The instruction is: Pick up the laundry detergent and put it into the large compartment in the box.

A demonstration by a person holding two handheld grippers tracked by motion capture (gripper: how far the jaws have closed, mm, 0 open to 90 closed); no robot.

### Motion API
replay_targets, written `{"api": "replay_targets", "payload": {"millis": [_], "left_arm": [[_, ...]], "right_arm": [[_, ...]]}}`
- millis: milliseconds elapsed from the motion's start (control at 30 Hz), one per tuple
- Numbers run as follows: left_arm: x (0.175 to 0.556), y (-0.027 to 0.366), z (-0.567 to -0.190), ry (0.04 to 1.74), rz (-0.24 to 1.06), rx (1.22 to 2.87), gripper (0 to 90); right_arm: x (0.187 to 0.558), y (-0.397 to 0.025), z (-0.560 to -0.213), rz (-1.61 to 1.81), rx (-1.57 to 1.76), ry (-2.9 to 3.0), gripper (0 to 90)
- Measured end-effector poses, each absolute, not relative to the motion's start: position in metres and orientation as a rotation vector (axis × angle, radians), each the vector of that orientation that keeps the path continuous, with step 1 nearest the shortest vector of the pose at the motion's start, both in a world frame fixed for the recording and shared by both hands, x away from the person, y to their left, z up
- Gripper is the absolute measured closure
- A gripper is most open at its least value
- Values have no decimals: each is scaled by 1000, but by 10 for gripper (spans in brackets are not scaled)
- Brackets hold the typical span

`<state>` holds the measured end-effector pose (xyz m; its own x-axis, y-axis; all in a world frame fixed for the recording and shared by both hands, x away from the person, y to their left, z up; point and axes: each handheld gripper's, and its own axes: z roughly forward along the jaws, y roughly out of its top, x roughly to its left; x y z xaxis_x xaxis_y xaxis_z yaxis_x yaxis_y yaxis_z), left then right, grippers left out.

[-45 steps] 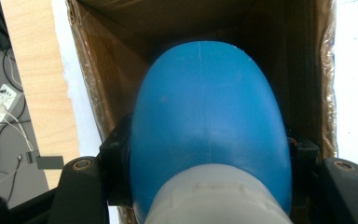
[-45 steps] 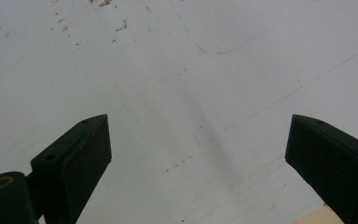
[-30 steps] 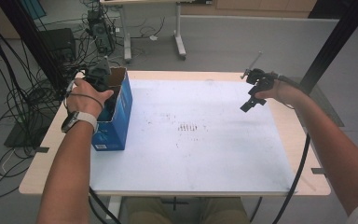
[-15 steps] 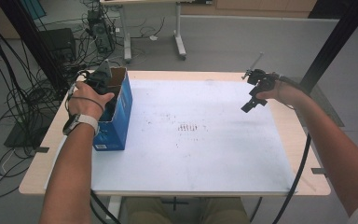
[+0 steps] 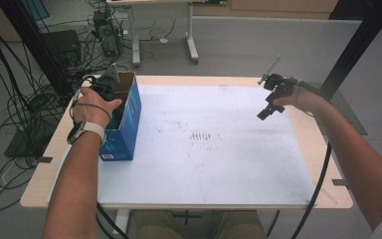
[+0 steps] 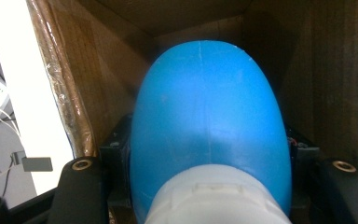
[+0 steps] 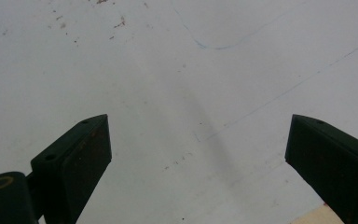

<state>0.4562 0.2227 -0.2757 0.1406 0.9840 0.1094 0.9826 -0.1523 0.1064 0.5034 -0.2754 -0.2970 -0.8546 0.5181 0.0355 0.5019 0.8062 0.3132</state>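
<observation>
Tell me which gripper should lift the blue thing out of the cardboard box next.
Left. The left gripper is already inside the box, jaws on either side of the blue rounded object. The right gripper is open over the bare white table cover.

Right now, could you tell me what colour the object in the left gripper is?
Blue with a white end; the object shows best in the left gripper view.

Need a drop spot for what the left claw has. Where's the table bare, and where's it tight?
Bare: the white sheet from the blue box across to the open right claw, and down to the near edge. Only faint specks mid-sheet. Tight: inside the box, where the left claw grips the blue bottle between cardboard walls.
</observation>
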Motion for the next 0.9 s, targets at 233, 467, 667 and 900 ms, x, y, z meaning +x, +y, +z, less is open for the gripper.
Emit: {"api": "replay_targets", "payload": {"millis": [233,467,667,900], "left_arm": [[456,223,-276,2042,242,2358,375],[456,223,-276,2043,238,2360,374],[456,223,-276,2038,238,2367,374],[456,223,-276,2035,235,2374,374]], "right_arm": [[503,-275,-297,485,825,2937,69],[503,-275,-297,483,825,2938,69],[503,-276,-297,484,826,2938,69],[503,-275,-297,483,824,2938,69]]}}
